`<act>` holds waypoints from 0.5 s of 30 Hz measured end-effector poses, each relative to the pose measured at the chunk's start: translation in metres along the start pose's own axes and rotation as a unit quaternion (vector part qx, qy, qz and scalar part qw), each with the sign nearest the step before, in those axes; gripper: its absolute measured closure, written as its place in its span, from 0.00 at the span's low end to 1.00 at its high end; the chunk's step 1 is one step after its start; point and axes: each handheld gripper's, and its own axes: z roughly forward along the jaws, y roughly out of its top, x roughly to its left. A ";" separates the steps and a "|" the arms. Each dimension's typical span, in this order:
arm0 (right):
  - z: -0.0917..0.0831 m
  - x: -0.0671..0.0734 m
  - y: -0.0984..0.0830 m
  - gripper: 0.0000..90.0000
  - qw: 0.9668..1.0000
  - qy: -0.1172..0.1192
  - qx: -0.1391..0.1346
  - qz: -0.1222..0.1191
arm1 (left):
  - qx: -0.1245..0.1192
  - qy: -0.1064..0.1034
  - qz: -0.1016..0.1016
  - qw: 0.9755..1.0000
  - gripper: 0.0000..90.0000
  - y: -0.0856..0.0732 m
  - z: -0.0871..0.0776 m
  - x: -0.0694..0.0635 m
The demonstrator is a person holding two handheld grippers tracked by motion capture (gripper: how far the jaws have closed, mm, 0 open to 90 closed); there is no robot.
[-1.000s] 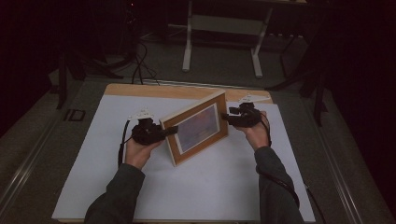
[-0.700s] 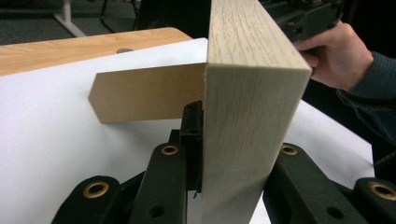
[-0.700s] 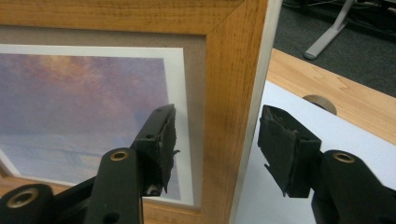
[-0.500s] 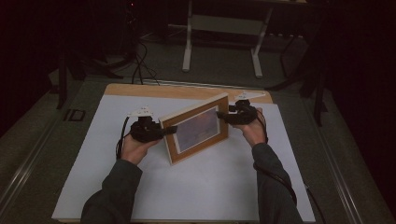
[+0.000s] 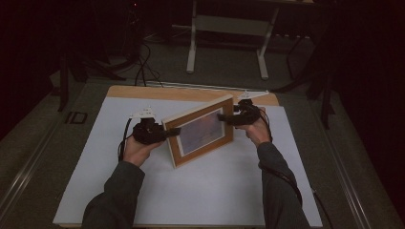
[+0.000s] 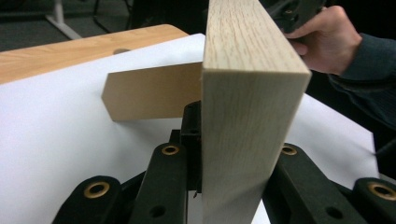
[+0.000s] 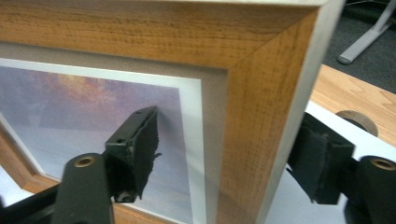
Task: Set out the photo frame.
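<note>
A wooden picture frame (image 5: 200, 133) holding a purplish picture stands upright on the white sheet (image 5: 215, 191). Its cardboard stand flap (image 6: 149, 95) is folded out behind it. My left gripper (image 5: 173, 131) is shut on the frame's left edge (image 6: 247, 116), with the jaws pressed against front and back. My right gripper (image 5: 222, 117) straddles the upper right corner (image 7: 261, 116). Its jaws have just been opening. One pad (image 7: 135, 149) stands off the glass and the other (image 7: 322, 163) is apart from the back, so the frame sits loose between them.
The white sheet covers most of a wooden tabletop (image 5: 143, 92), which has a round hole (image 7: 355, 119) near its far edge. On the dark floor beyond stand a metal frame's legs (image 5: 224, 28) and some cables (image 5: 143, 71).
The right hand has edged slightly left at the frame's upper corner. The frame and the left hand have kept still.
</note>
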 end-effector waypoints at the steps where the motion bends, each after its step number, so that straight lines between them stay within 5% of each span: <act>1: -0.001 0.000 0.000 0.36 1.000 -0.001 -0.002 0.003 | -0.002 0.004 0.000 1.000 0.86 0.000 0.000 0.000; 15: -0.009 0.000 -0.005 0.45 1.000 -0.019 0.000 0.005 | -0.013 0.026 0.012 1.000 0.85 0.001 0.003 0.002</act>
